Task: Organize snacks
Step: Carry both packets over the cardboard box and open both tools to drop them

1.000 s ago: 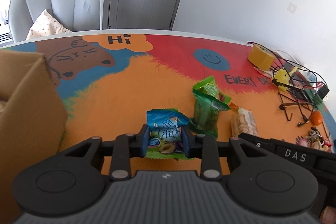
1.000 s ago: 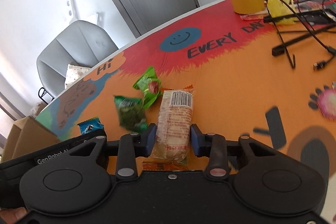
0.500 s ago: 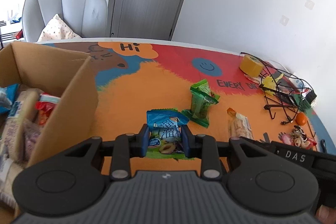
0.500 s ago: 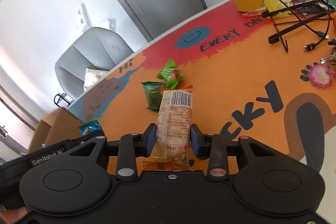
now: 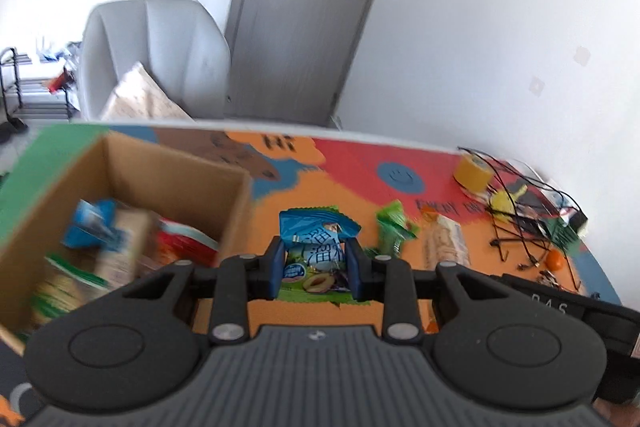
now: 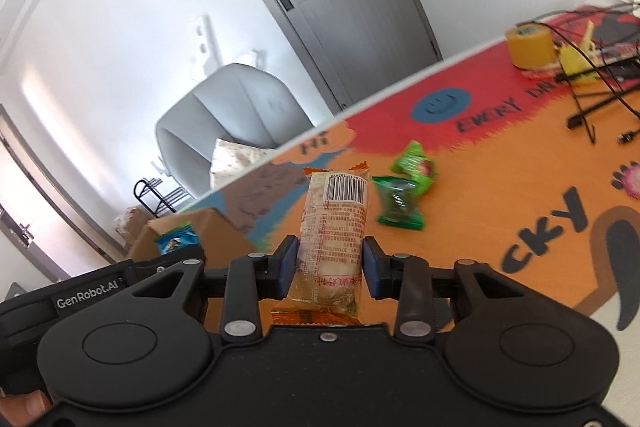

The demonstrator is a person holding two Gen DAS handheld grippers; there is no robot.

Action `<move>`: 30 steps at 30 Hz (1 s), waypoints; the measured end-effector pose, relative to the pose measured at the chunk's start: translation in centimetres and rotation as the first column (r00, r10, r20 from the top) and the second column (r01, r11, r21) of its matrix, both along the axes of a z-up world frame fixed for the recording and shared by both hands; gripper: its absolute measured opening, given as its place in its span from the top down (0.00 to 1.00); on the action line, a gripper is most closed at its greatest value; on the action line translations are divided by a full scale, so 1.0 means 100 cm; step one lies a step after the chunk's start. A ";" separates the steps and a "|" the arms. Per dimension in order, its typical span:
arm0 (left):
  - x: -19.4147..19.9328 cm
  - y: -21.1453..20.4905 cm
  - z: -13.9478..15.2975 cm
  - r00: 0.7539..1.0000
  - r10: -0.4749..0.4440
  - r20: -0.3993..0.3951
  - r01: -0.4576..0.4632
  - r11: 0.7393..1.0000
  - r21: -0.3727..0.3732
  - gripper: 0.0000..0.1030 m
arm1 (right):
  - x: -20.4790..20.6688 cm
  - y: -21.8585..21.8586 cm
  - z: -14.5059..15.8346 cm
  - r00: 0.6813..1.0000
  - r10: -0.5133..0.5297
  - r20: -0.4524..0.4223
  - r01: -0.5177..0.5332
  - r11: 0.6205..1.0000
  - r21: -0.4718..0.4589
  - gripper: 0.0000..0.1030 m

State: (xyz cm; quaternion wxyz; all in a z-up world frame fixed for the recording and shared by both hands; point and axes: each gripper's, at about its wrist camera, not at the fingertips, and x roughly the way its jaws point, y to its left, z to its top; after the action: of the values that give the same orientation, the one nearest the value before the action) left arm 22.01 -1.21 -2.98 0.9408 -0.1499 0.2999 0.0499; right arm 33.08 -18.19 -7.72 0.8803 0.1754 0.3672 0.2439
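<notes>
My left gripper (image 5: 316, 267) is shut on a blue and green snack packet (image 5: 318, 243), held off the table just right of the open cardboard box (image 5: 168, 179). Several snack packets lie inside the box. My right gripper (image 6: 330, 263) is shut on a long beige packet with a barcode (image 6: 336, 223), also lifted clear of the table. That beige packet (image 5: 446, 243) shows to the right in the left wrist view. Two green packets (image 6: 400, 203) lie together on the orange table mat (image 6: 500, 187), beyond both grippers. The box (image 6: 192, 227) sits at the table's left end.
A yellow tape roll (image 5: 474, 173) stands at the far right, beside a black wire stand with tangled cables (image 5: 528, 211) and a small orange thing (image 5: 554, 259). A grey chair with a cushion (image 5: 152, 59) and a grey door (image 5: 304, 19) are behind the table.
Both grippers have risen with their packets and swung left toward the box. The box's inside has come into the left wrist view. The green packets stayed on the table.
</notes>
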 end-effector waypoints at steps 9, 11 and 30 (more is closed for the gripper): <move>-0.027 0.048 0.021 0.996 0.072 0.046 -0.072 0.997 -0.018 0.70 | -0.013 0.043 0.024 0.996 0.074 0.044 -0.075 0.997 0.021 0.65; -0.031 0.060 0.022 0.995 0.092 0.049 -0.090 0.995 -0.030 0.70 | -0.016 0.052 0.026 0.995 0.090 0.047 -0.091 0.996 0.024 0.65; -0.050 0.133 0.000 0.986 0.160 0.039 -0.155 0.983 -0.099 0.70 | -0.023 0.141 0.029 0.981 0.188 0.042 -0.188 0.982 -0.019 0.65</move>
State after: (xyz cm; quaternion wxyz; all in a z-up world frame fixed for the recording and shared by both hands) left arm 16.96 12.10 -3.01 0.9323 -0.2193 0.2672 0.1062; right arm 30.75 -4.07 -4.80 0.8623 0.1282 0.3647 0.3270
